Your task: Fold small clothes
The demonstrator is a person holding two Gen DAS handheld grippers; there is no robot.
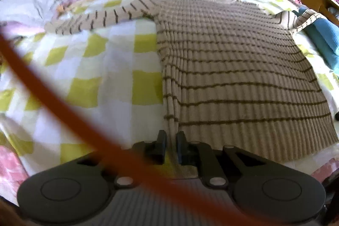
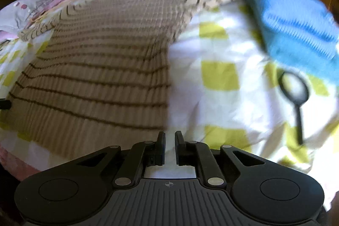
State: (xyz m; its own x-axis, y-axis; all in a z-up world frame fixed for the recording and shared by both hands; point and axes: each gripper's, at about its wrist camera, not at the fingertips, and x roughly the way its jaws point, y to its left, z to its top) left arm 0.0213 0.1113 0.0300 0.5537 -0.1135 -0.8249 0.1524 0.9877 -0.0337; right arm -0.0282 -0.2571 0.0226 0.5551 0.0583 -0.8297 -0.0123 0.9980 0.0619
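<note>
Left tongs (image 1: 170, 138) pinching striped sweater (image 1: 243, 77) — orange cable (image 1: 63, 115) across view, right tongs (image 2: 170, 138) empty

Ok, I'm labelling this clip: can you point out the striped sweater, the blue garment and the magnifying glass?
striped sweater (image 1: 243, 69): left wrist view, middle of its body panel.
blue garment (image 2: 296, 29): right wrist view, middle of the folded knit.
magnifying glass (image 2: 295, 88): right wrist view, on its round lens.

left claw (image 1: 171, 148) – black, silver rivets | right claw (image 2: 170, 148) – black, ribbed base
</note>
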